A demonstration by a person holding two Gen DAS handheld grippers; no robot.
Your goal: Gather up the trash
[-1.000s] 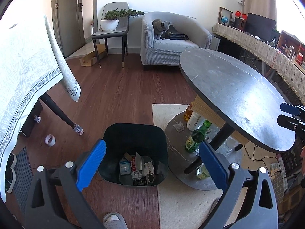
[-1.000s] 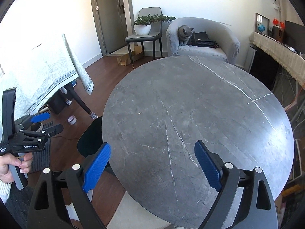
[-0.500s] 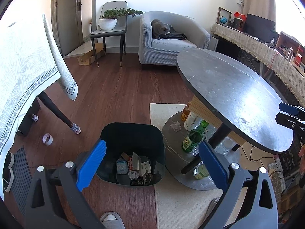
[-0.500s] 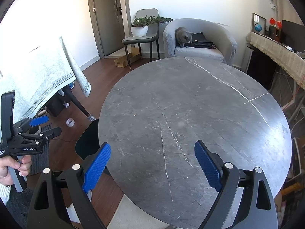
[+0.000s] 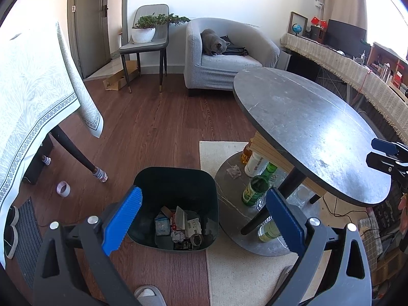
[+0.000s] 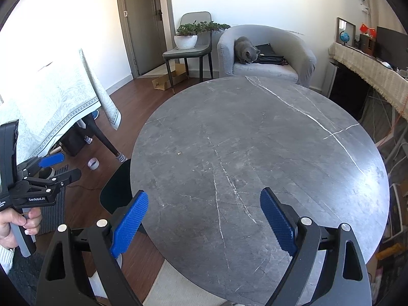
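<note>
trash (image 5: pixel 178 225) lies in the dark bin (image 5: pixel 176 178) on the floor just left of the round table (image 5: pixel 306 125), the left gripper (image 5: pixel 204 213) above the bin and the right gripper (image 6: pixel 204 220) over the table, both with jaws apart and empty.

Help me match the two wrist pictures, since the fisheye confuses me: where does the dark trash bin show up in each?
Left wrist: the trash bin sits low in the centre, on the wood floor, framed by the open left gripper.
Right wrist: only a dark sliver of it shows at lower left, beyond the round table's edge.
Shared landmark: the grey cat on the armchair.
</note>
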